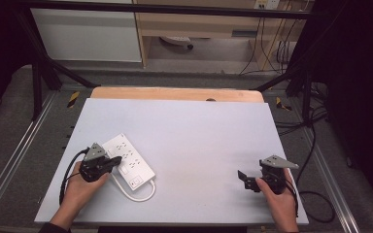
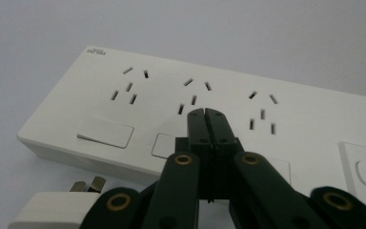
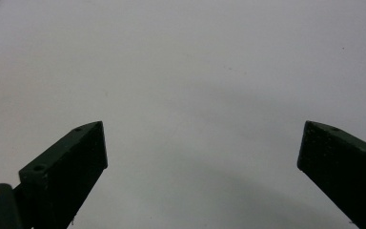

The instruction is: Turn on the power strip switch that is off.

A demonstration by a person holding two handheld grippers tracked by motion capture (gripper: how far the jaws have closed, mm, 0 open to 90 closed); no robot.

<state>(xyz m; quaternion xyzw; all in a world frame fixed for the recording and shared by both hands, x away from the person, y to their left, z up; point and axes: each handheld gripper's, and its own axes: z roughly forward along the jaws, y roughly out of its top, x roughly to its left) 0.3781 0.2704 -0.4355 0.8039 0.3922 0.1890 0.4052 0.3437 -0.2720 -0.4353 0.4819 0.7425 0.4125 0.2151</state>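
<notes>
A white power strip (image 1: pixel 127 159) lies at an angle on the left part of the table, its white cord (image 1: pixel 138 194) looping back to a plug (image 2: pixel 52 210) beside it. My left gripper (image 1: pixel 118 159) is shut with nothing between the jaws; its tips (image 2: pixel 205 112) hover over or rest on the strip's middle socket group (image 2: pixel 195 93), and I cannot tell if they touch. Rocker switches (image 2: pixel 106 133) line the strip's near edge. My right gripper (image 1: pixel 243 178) stands open over bare table (image 3: pixel 195 95) at the right front, far from the strip.
The white table top (image 1: pixel 189 131) has a wooden strip (image 1: pixel 175 93) along its far edge. Black frame legs and cables (image 1: pixel 311 126) stand right of the table. Grey floor surrounds it, with a cabinet and a chair base behind.
</notes>
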